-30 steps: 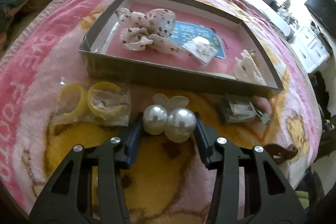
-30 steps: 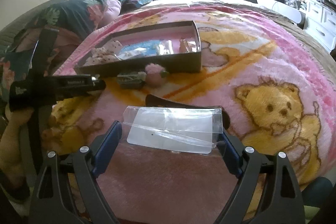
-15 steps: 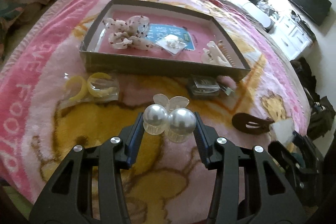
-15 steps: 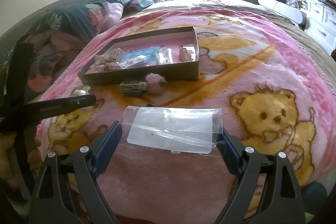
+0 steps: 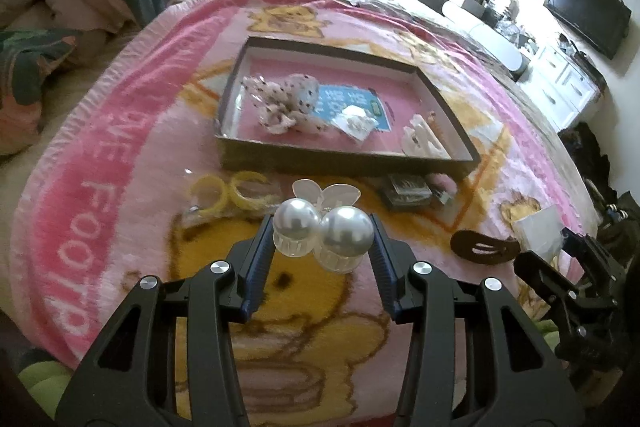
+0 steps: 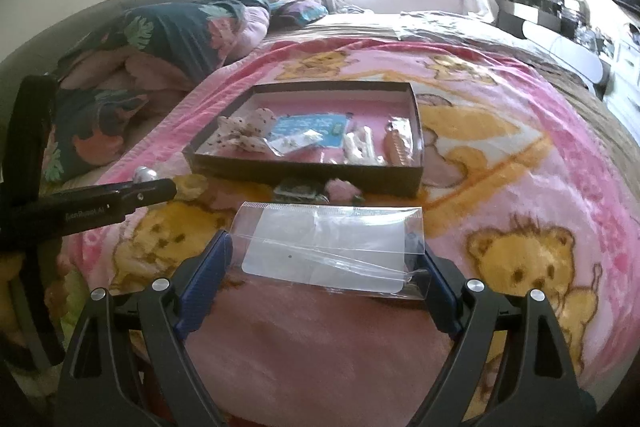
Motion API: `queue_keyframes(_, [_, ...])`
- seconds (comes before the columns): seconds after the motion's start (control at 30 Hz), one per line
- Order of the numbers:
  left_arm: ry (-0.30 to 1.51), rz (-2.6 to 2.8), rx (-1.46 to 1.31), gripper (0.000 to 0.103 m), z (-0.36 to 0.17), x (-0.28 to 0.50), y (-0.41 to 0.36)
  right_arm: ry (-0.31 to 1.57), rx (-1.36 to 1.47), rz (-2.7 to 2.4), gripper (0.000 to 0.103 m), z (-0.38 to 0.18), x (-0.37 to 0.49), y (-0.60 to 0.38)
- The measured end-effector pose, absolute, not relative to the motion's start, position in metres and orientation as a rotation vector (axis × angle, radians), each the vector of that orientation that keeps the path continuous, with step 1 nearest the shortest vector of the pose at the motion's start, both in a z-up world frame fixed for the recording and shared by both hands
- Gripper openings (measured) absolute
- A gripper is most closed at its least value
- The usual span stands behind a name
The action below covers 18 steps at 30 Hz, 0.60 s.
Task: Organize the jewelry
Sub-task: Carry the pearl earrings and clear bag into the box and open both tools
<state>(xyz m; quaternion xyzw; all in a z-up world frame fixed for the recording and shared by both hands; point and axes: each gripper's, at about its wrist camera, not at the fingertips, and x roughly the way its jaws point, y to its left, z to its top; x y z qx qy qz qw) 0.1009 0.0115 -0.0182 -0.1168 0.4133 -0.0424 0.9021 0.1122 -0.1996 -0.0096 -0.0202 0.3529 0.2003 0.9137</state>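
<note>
Left gripper (image 5: 323, 241) pinches the pearl hair clip (image 5: 324, 233) between its fingers, raised over the bed's blanket (image 5: 120, 167). Right gripper (image 6: 326, 259) spans wide, clamping a clear plastic bag (image 6: 332, 247). Just before the box (image 5: 344, 163) wait yellow rings (image 5: 228, 191), a brown clip (image 5: 484, 247), a small packet (image 5: 406, 189). Inside: scrunchie (image 5: 284, 103), card, claw clip. Roughly halfway, I'd say.

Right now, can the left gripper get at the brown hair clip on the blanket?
Probably not yet. The left gripper is shut on the pearl clip, so its jaws are occupied. The brown hair clip lies bare on the blanket, nothing covering it, near the right gripper.
</note>
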Motion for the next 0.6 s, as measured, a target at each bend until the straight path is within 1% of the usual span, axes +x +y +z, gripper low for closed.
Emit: queue_keyframes(0.6, [0.799, -0.032, -0.281, 0.037, 0.005, 0.114, 0.045, 0.662, -0.062, 0.445, 0.086, 0.023, 0.144, -0.177])
